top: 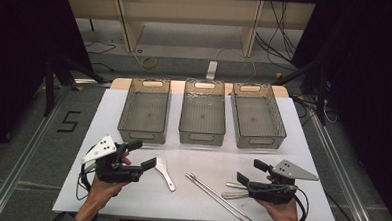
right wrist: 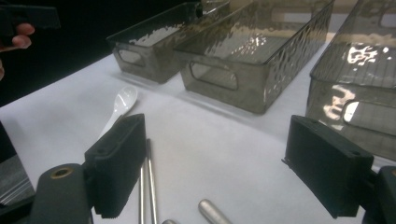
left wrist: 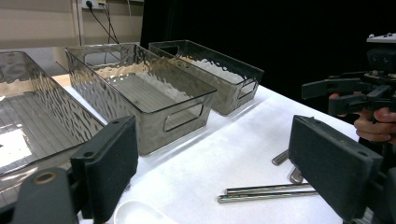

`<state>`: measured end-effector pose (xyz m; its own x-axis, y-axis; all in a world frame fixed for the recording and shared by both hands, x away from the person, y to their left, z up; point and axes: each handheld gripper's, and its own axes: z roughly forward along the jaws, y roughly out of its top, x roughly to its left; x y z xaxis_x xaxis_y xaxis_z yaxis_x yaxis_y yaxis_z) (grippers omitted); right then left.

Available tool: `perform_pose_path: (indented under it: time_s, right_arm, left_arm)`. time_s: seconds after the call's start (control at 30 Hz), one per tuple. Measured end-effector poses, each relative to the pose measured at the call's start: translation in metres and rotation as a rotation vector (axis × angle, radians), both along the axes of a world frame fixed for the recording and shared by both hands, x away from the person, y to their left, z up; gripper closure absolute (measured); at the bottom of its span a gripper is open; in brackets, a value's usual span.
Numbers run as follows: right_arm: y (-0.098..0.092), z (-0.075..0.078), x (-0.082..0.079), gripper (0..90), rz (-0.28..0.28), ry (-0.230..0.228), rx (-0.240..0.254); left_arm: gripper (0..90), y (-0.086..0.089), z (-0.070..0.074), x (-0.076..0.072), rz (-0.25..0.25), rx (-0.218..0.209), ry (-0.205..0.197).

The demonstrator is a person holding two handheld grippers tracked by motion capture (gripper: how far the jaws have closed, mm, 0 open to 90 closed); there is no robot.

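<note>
A white spoon (top: pixel 164 170) lies on the white mat (top: pixel 109 111), just right of my left gripper (top: pixel 143 154). That gripper is open and empty, level above the mat. A pair of metal chopsticks (top: pixel 215 195) lies slanted in the middle front. Two metal utensil handles (top: pixel 233 189) rest right beside my right gripper (top: pixel 251 171), also open with nothing between its jaws. In the left gripper view the wide jaws frame the chopsticks (left wrist: pixel 266 192) and the spoon's bowl (left wrist: pixel 137 213). In the right gripper view the spoon (right wrist: pixel 122 105), the chopsticks (right wrist: pixel 148 186) and a metal handle (right wrist: pixel 212 212) lie ahead.
Three clear grey baskets stand side by side at the back of the mat: left (top: pixel 145 111), middle (top: pixel 203 113), right (top: pixel 258 115). Nothing lies inside them. Bare mat stretches between the baskets and the utensils. The mat's front edge is near both hands.
</note>
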<state>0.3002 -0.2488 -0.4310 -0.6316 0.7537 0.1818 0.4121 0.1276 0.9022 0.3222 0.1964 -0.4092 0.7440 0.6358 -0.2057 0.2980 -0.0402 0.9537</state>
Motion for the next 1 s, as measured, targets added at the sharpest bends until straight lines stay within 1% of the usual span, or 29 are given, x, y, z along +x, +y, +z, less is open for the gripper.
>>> perform_pose_path:
  time_s: [0.07, 0.17, 0.2, 0.23, 0.33, 0.37, 0.5, 0.83, 0.93, 1.0]
  right_arm:
    - [0.0012, 0.0000, 0.0004, 21.8, 0.008, 0.004, -0.015]
    - [0.0020, 0.0015, 0.0014, 22.4, 0.021, 0.022, -0.021]
    - [0.0023, 0.0020, 0.0022, 22.5, 0.031, 0.020, -0.032]
    - [0.0026, 0.0029, 0.0025, 22.3, 0.037, 0.034, -0.040]
    - [0.0029, 0.0050, 0.0030, 23.2, 0.040, 0.042, -0.059]
    - [0.0030, 0.0059, 0.0032, 23.3, 0.041, 0.047, -0.063]
    - [0.0037, 0.0084, 0.0039, 23.4, 0.043, 0.045, -0.074]
    - [0.0033, 0.0093, 0.0047, 23.5, 0.042, 0.044, -0.074]
    - [0.0036, 0.0095, 0.0052, 23.9, 0.044, 0.045, -0.081]
    - [0.0039, 0.0097, 0.0065, 24.2, 0.047, 0.050, -0.094]
  left_arm:
    - [15.5, -0.0007, 0.0003, -0.0001, -0.004, 0.001, 0.000]
    - [15.5, -0.0015, 0.0004, -0.0002, -0.004, 0.004, -0.002]
    - [15.5, -0.0021, 0.0005, -0.0002, -0.002, 0.005, -0.006]
    - [15.5, -0.0024, 0.0007, -0.0005, 0.000, 0.006, -0.008]
    - [15.6, -0.0022, 0.0010, -0.0011, -0.003, 0.010, -0.010]
    - [15.5, -0.0025, 0.0009, -0.0011, -0.001, 0.005, -0.009]
    - [15.5, -0.0024, 0.0011, -0.0010, -0.005, 0.010, -0.009]
    - [15.5, -0.0026, 0.0014, -0.0012, -0.003, 0.003, -0.010]
    - [15.5, -0.0026, 0.0015, -0.0012, -0.002, 0.003, -0.012]
    - [15.5, -0.0026, 0.0015, -0.0012, -0.003, 0.003, -0.012]
